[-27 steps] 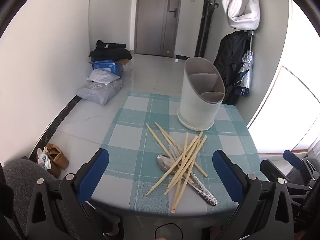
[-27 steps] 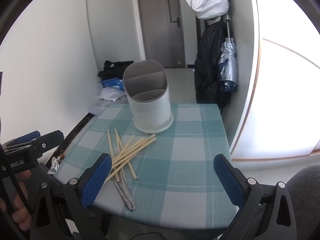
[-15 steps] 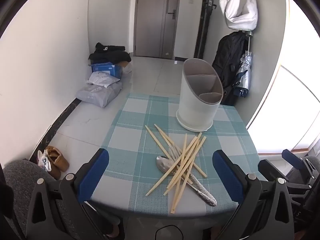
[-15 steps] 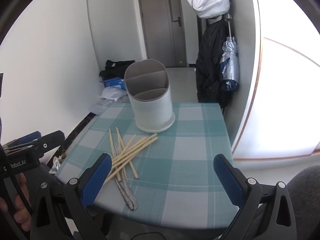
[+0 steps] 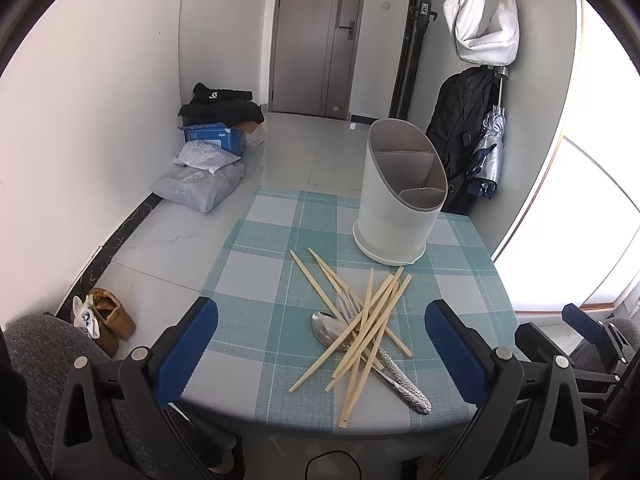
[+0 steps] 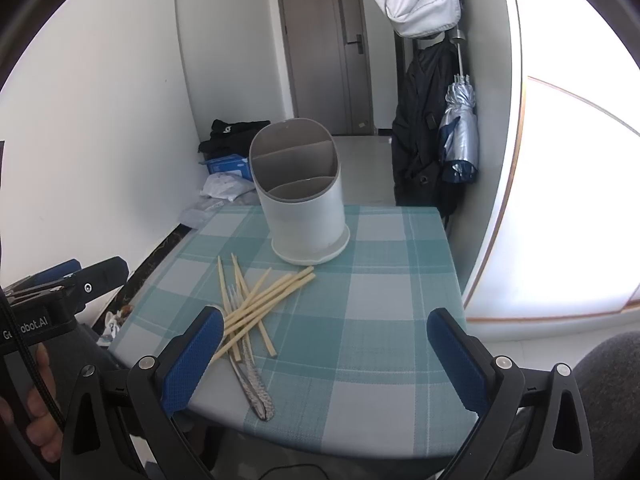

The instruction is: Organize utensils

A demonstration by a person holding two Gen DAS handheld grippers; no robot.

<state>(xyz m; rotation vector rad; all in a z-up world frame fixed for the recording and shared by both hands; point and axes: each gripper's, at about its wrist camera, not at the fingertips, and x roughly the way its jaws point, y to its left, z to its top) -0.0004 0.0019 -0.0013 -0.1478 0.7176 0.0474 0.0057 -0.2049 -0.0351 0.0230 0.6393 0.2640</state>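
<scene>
Several wooden chopsticks (image 5: 370, 322) lie crossed in a loose pile over a metal spoon (image 5: 326, 330) and fork (image 5: 347, 305) near the front of the check-clothed table (image 5: 256, 280). Behind them stands an empty white utensil holder (image 5: 394, 216) with divided compartments. My left gripper (image 5: 322, 314) hovers open before the table's front edge, facing the pile, with nothing between its fingers. My right gripper (image 6: 326, 320) is open too, with the chopsticks (image 6: 260, 304) just beyond its left finger and the holder (image 6: 304, 216) farther back. The fork and spoon handles (image 6: 256, 392) reach toward the table's near edge.
On the floor at the left lie grey parcels (image 5: 200, 186), a blue box (image 5: 210, 136), black clothes and brown shoes (image 5: 110, 316). A black backpack (image 5: 460, 128), a folded umbrella and a white bag hang by the door. A hand (image 6: 36, 412) holds the left gripper.
</scene>
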